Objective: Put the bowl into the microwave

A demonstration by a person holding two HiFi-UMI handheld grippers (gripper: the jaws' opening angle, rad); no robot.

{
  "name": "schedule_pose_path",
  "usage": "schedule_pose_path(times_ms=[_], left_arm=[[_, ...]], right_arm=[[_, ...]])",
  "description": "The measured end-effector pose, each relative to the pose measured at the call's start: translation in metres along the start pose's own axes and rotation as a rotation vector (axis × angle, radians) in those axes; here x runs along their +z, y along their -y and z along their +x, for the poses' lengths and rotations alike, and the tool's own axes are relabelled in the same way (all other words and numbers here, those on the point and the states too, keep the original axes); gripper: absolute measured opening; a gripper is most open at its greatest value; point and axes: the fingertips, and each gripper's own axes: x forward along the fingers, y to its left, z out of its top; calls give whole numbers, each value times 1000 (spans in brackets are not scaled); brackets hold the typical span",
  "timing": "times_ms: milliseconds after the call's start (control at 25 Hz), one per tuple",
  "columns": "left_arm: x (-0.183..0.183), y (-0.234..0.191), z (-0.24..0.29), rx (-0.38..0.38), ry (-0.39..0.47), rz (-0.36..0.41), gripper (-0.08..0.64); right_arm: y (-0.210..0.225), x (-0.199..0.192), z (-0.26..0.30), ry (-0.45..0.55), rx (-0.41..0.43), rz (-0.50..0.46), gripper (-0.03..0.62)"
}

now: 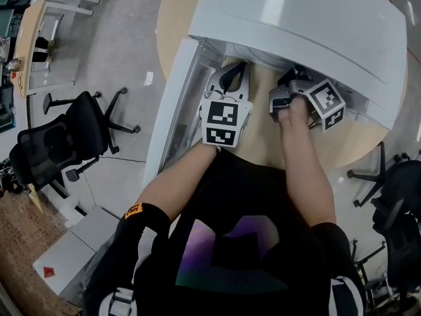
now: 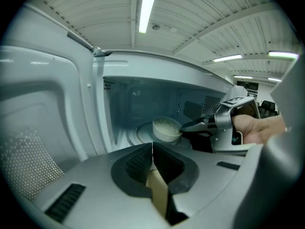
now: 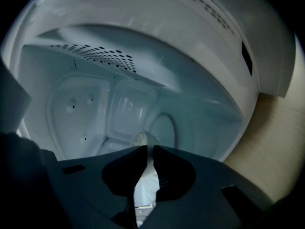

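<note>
A small white bowl (image 2: 167,128) with pale contents hangs just above the glass turntable (image 2: 138,133) inside the open white microwave (image 1: 309,18). My right gripper (image 2: 184,127) reaches into the cavity from the right, shut on the bowl's rim. In the right gripper view the bowl (image 3: 142,138) shows as a pale edge pinched between the dark jaws of the right gripper (image 3: 147,150). My left gripper (image 2: 152,146) waits in front of the opening, shut, holding nothing. In the head view the left gripper (image 1: 231,78) and right gripper (image 1: 289,87) both sit at the microwave's mouth; the bowl is hidden there.
The microwave door (image 1: 174,104) swings open to the left, close beside my left gripper. The microwave stands on a round wooden table (image 1: 342,143). Black office chairs (image 1: 66,140) stand on the floor to the left and right.
</note>
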Motion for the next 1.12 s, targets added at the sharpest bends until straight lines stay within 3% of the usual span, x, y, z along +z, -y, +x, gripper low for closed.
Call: schedule_pose_path(times_ms=[840, 960, 1120], left_arm=[[21, 33, -27, -6, 43, 44, 49], [19, 39, -36, 3, 49, 37, 49], [14, 52, -52, -6, 59, 17, 49]], right_arm=[[-11, 8, -32, -15, 59, -26, 54], [-14, 3, -49, -40, 64, -131, 54], [-36, 0, -81, -59, 109, -457, 52]])
